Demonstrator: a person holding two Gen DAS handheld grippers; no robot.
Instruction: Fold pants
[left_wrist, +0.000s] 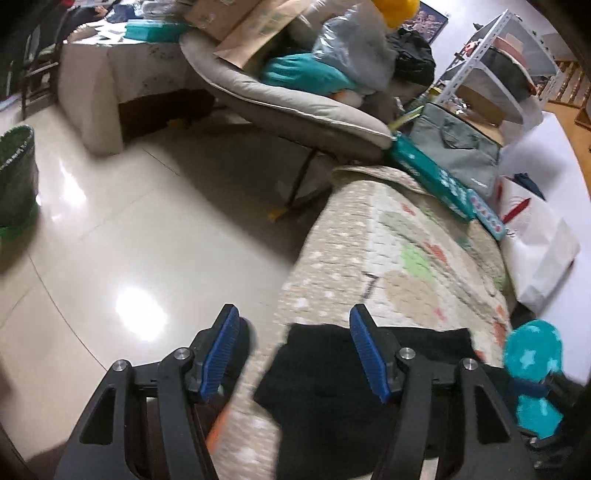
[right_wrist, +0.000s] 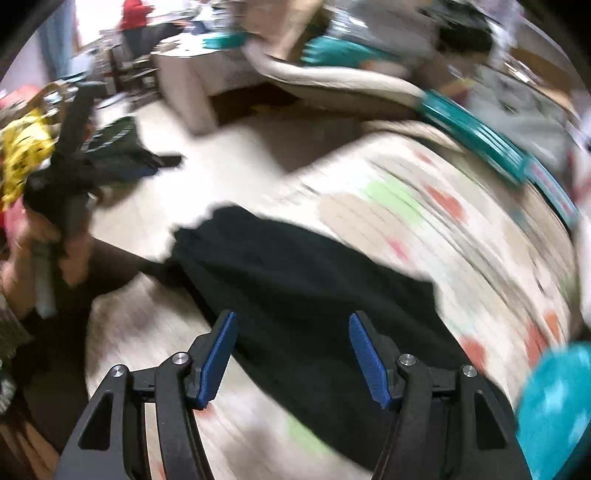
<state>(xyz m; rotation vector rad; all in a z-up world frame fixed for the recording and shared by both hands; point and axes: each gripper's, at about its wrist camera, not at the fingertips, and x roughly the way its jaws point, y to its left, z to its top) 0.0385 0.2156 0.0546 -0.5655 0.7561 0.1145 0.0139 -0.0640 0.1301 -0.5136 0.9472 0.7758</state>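
Note:
Black pants (left_wrist: 332, 376) lie on a patterned beige quilt (left_wrist: 399, 258) covering a bed or sofa. In the left wrist view my left gripper (left_wrist: 293, 354) is open and empty, above the pants' near left edge at the quilt's border. In the right wrist view the pants (right_wrist: 303, 280) stretch diagonally across the quilt (right_wrist: 461, 229). My right gripper (right_wrist: 291, 358) is open and empty, just above the pants' near end. That view is motion-blurred. The left gripper (right_wrist: 74, 155), held in a hand, shows at the left there.
A shiny tiled floor (left_wrist: 129, 240) lies left of the quilt. A cluttered grey lounge chair (left_wrist: 295, 107) stands behind. Teal boxes (left_wrist: 443, 184), a grey bag (left_wrist: 458, 151) and a white bag (left_wrist: 535, 251) line the quilt's far side. A teal plush toy (left_wrist: 535, 373) sits at the right.

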